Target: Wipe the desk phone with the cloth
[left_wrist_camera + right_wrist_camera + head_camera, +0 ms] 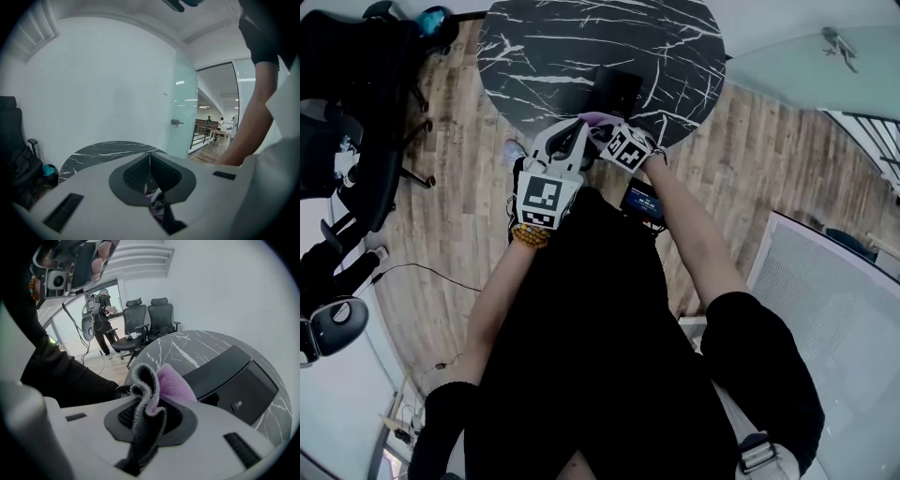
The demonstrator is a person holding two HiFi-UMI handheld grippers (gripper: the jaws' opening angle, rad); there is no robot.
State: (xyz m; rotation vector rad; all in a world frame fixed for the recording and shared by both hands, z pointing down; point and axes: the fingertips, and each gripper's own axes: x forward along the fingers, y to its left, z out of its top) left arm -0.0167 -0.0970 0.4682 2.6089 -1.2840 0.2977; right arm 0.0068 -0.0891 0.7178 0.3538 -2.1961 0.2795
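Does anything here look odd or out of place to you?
Only the cloth: it is bunched into a crumpled wad in the right gripper's closed jaws instead of lying flat for wiping. The desk phone sits on the table with no visible damage, and nothing is spilled.

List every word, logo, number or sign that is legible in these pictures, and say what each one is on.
No text can be read.
Desk phone: a small pale logo on its dark body, too small to read.
Marker cubes: black-and-white square patterns only, no letters.
Small lit screen in the head view: blurred, unreadable.
Cloth: no print.
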